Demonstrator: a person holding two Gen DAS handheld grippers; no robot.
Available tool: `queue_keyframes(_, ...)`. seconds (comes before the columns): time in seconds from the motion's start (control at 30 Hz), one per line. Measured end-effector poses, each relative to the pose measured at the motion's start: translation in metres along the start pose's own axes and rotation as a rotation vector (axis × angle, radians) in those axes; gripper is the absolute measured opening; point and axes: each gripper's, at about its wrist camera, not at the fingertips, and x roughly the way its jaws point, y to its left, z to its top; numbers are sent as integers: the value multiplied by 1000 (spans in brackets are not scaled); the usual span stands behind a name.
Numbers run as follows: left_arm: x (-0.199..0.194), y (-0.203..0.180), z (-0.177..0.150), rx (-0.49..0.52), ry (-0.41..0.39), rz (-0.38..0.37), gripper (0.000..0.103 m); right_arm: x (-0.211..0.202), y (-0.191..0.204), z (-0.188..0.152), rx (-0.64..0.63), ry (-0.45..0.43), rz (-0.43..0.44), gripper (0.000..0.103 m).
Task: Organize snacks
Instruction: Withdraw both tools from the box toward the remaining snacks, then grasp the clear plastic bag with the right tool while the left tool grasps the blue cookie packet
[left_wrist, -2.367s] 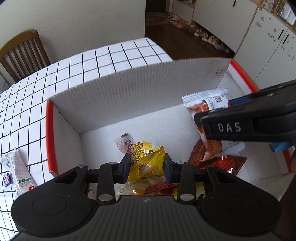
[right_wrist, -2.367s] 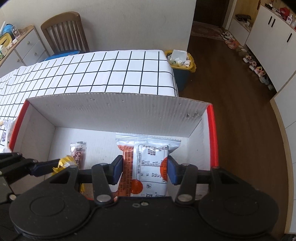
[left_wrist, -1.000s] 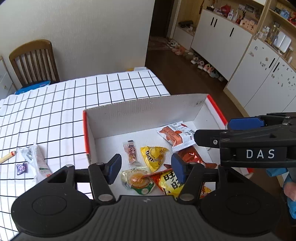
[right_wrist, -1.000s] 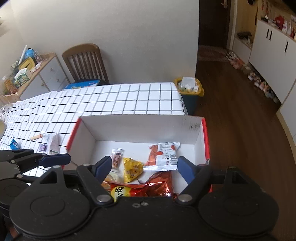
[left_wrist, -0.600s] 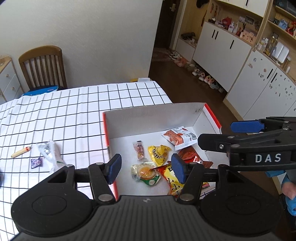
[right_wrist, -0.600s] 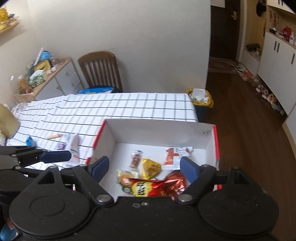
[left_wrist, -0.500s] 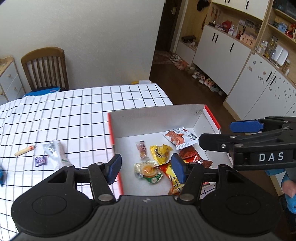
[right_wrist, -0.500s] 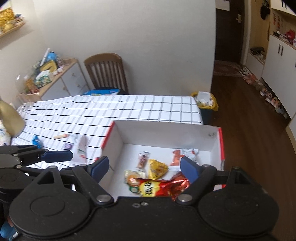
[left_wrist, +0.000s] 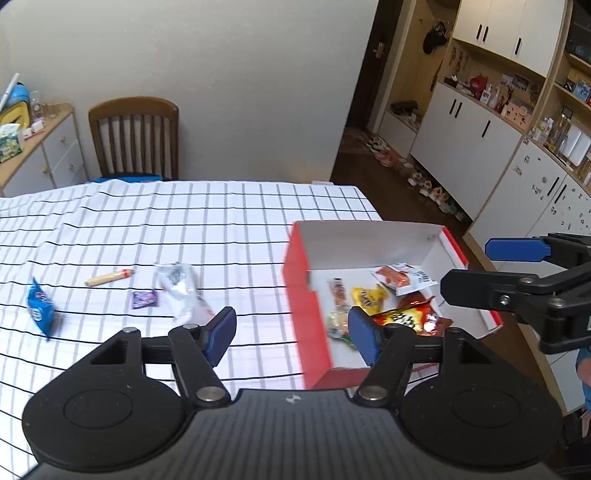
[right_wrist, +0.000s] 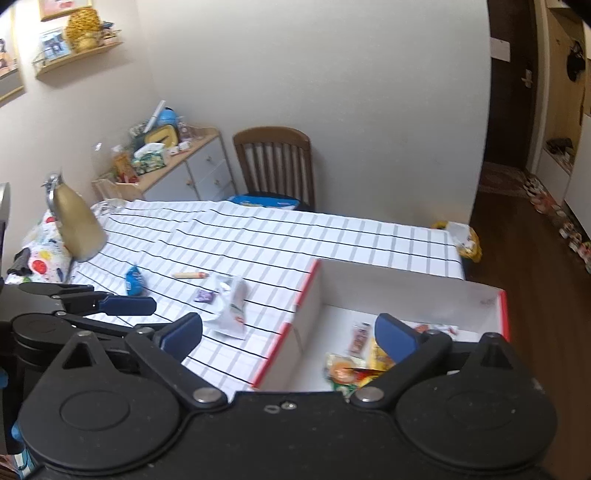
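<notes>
Plain cream wall (left_wrist: 229, 74) behind a bench under a white grid-lined cloth (left_wrist: 184, 221). A wooden slat-back chair (left_wrist: 135, 136) stands at its far edge, beside a cluttered low drawer unit (right_wrist: 177, 170). Dark wood floor (right_wrist: 524, 258) runs to a doorway; white cabinets (left_wrist: 480, 136) line the right side, shoes along their base.

Four snacks (left_wrist: 177, 291) on the table — six in one box (left_wrist: 301, 295).

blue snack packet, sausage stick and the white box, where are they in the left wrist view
blue snack packet (left_wrist: 40, 309): left wrist view, middle of the packet's face.
sausage stick (left_wrist: 108, 277): left wrist view, midway along its length.
white box (left_wrist: 369, 242): left wrist view, inner face of the far wall.
</notes>
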Motion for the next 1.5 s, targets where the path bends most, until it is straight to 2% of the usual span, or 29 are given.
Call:
queue_keyframes(0.1,-11,15,-6,10,-21,9,67,1,18,0,-10,-12,18,103)
queue_keyframes(0.3,-32,51,-15,15,-97,78,79,13,52,-2,-10,-21,66,103)
queue_keyframes(0.4,-39,70,-16,8,-120,83,80,22,69,-4,3,-21,82,103)
queue_keyframes(0.73,-44,142,-18,-9,-119,110,82,61,110,-4,54,4,76,103)
queue_keyframes(0.9,-35,187,-17,-69,-98,118,82,86,125,-3,55,37,33,103)
queue_keyframes(1.03,-20,222,-14,-111,-52,176,82,105,132,-1,48,52,7,103)
queue_keyframes(1.23,5,275,-16,-194,5,213,82,138,136,5,35,90,-22,103)
queue_keyframes(1.5,45,323,-21,-275,77,248,82,183,130,6,25,161,-71,102)
